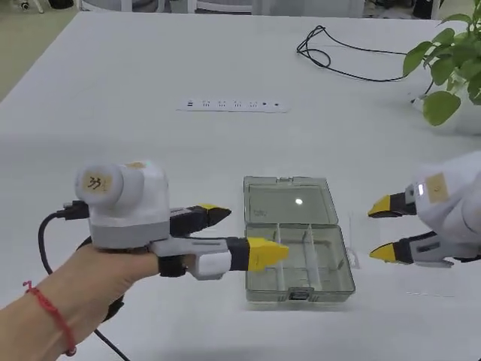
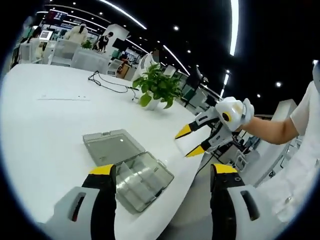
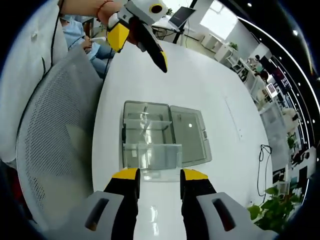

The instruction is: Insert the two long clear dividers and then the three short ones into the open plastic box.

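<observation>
Left tongs [image 1: 254, 232] jaws apart, empty, hovering just left of the open plastic box [image 1: 252, 263] on the white table [image 1: 150, 135]. Right tongs [image 1: 373, 234] also apart, empty, right of the box. Lid [image 1: 289, 199] lies flat back. Clear dividers [image 1: 279, 256] stand inside. Another clear divider [image 3: 152, 156] sits at the box edge nearest the right tongs.

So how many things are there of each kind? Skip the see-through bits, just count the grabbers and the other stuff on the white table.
Grippers: 2, the left gripper and the right gripper
Plastic box: 1
Power strip: 1
Black cable: 1
Potted plant: 1
Total: 6
</observation>
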### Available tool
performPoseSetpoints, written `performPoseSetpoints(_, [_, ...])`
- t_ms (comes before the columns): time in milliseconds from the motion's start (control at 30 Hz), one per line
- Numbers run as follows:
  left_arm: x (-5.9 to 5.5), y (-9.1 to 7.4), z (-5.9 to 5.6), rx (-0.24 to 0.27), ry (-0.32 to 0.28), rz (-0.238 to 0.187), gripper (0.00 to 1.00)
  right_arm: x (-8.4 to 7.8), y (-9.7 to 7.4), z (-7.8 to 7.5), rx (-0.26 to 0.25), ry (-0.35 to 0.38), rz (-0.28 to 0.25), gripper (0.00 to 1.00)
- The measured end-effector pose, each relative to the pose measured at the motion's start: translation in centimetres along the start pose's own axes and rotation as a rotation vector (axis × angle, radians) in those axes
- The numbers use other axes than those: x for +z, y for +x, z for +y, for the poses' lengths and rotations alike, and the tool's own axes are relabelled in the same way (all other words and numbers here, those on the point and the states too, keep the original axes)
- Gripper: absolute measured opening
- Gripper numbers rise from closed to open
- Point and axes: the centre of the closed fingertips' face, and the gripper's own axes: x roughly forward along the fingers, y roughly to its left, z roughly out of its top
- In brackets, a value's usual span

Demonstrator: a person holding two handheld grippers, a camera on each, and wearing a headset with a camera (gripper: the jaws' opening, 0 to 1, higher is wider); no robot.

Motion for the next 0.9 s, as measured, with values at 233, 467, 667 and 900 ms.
performPoseSetpoints(233, [0.2,1.1,-1.6,-0.059,-0.137,0.009,0.65,2.5,-0.5,0.3,-0.016,-0.03,-0.027,0.33])
performPoseSetpoints(467, [-0.6,2.6,-3.3,-0.1,-0.209,0.051,0.51,4.2,-0.9,0.9,-0.034,-0.086,-0.037,0.33])
performPoseSetpoints(667, [-1.0,3.6,-4.6,-0.128,-0.252,0.056,0.37,5.1,-1.3,1.4,-0.048,-0.122,-0.047,0.33])
performPoseSetpoints(900, [-1.0,4.0,-5.1,-0.144,-0.259,0.062,0.26,5.8,-1.7,1.8,-0.06,-0.169,-0.044,0.33])
